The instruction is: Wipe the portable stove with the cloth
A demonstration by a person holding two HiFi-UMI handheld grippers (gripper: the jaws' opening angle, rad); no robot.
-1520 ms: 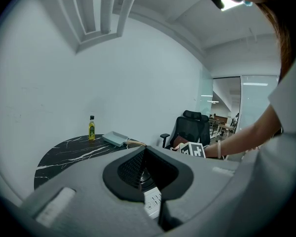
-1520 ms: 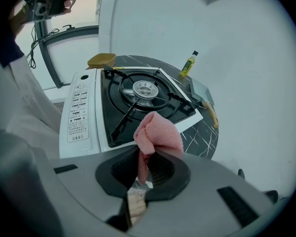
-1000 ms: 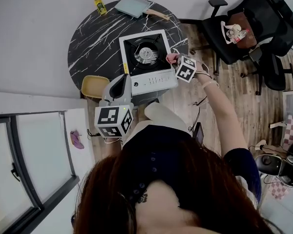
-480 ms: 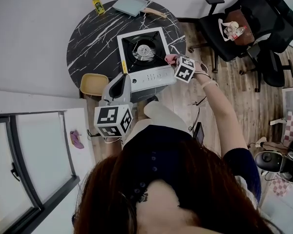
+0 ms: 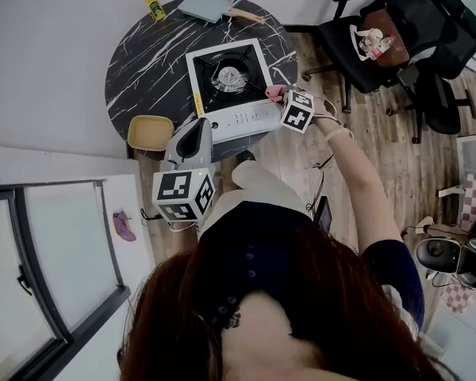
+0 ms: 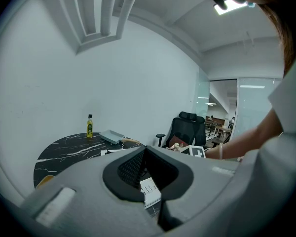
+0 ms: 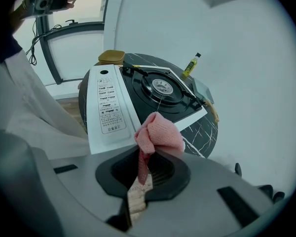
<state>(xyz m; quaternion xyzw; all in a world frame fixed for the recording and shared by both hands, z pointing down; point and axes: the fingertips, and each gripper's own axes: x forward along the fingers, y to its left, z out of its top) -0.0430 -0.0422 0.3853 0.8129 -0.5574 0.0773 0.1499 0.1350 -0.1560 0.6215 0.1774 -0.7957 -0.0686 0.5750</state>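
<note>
Head view: the stove [image 5: 228, 86] sits on the round dark surface [image 5: 143, 62], with its white panel toward the near edge. The right tool [image 5: 282, 100] hangs at the stove's near right corner, pinching the pink cloth [image 5: 275, 94]. The left tool [image 5: 192, 137] is at the surface's near edge.

Left gripper view: its jaws are pressed together (nothing between them).

Right gripper view: the cloth bunches above the jaws, just beside the panel.
</note>
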